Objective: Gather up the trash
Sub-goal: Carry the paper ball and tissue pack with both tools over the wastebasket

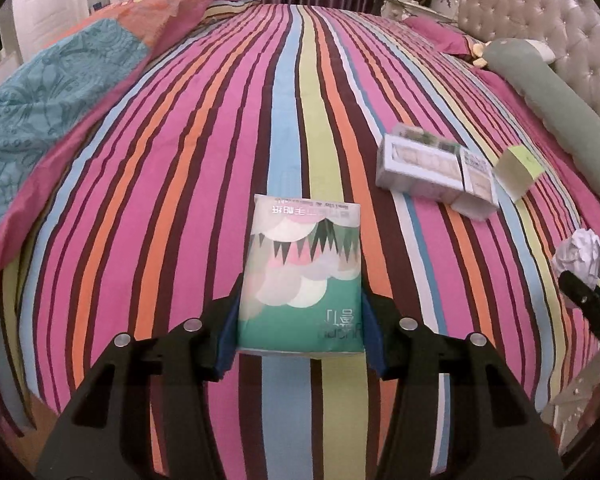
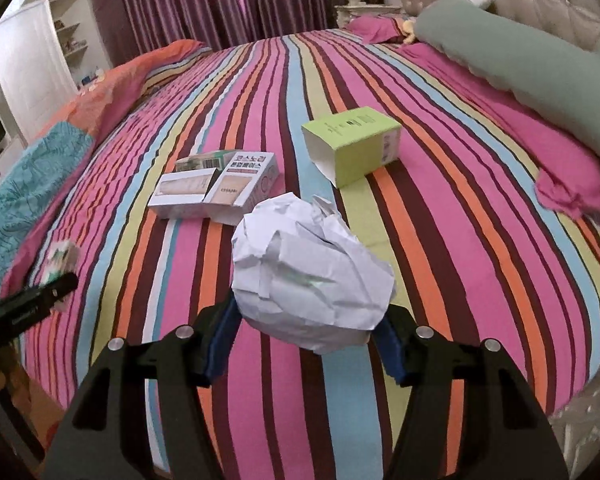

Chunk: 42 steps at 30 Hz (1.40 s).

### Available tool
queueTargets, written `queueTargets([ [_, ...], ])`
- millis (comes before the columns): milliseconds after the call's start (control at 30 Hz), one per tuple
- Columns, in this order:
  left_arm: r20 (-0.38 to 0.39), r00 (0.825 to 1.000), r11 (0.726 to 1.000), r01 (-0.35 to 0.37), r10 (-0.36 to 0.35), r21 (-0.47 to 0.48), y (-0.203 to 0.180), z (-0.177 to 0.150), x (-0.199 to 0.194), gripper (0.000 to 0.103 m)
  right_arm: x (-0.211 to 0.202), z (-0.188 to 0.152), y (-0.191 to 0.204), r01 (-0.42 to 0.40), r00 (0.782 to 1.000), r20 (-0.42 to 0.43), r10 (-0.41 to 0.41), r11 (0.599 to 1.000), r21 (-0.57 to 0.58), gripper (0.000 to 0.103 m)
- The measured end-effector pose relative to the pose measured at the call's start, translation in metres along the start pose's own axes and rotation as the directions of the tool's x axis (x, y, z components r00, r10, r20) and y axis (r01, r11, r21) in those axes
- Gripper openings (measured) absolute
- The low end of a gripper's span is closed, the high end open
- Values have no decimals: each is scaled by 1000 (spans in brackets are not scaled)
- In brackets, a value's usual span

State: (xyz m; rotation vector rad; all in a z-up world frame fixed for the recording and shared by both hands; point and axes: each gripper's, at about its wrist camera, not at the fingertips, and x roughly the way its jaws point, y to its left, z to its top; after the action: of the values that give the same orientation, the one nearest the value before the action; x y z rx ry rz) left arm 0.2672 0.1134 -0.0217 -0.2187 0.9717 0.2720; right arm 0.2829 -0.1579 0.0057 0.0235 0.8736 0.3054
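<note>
Black angular fingers [image 1: 204, 356], blue pads [image 1: 229, 340], silver round screws [image 1: 192, 325].

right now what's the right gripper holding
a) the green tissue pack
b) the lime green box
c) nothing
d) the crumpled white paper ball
d: in the right wrist view the right gripper is closed on the crumpled white paper ball, while the lime green box lies farther off on the striped bed.

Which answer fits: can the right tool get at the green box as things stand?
Probably not yet: the right tool already grips the paper ball, though the bed between it and the green box lies bare.
</note>
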Motion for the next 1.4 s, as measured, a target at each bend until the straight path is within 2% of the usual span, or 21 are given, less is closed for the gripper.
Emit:
queueTargets([
  [200,-10,1000,1000,15,-15,10,0,-31,-13,50,-17,-24,-10,-25,1000,-6,25,998,63,57],
  [700,-2,998,998,58,-58,17,4,-93,-46,50,-56,-66,-11,-57,998,17,56,994,91,57],
  [1000,0,997,994,75,-75,73,-7,-141,-69,50,-75,-97,0,-94,996,20,92,988,121,57],
  [1200,-48,995,993,87,-84,78,-10,-185,-69,50,-78,-126,11,-115,993,-13,118,982,148,57],
  [1300,-87,993,994,88,-82,70,-9,-202,-63,50,-76,-147,20,-132,989,-53,141,980,150,57],
  [1400,-120,990,993,89,-80,75,-10,-219,-59,50,-68,-168,26,-144,978,-128,167,975,169,57],
])
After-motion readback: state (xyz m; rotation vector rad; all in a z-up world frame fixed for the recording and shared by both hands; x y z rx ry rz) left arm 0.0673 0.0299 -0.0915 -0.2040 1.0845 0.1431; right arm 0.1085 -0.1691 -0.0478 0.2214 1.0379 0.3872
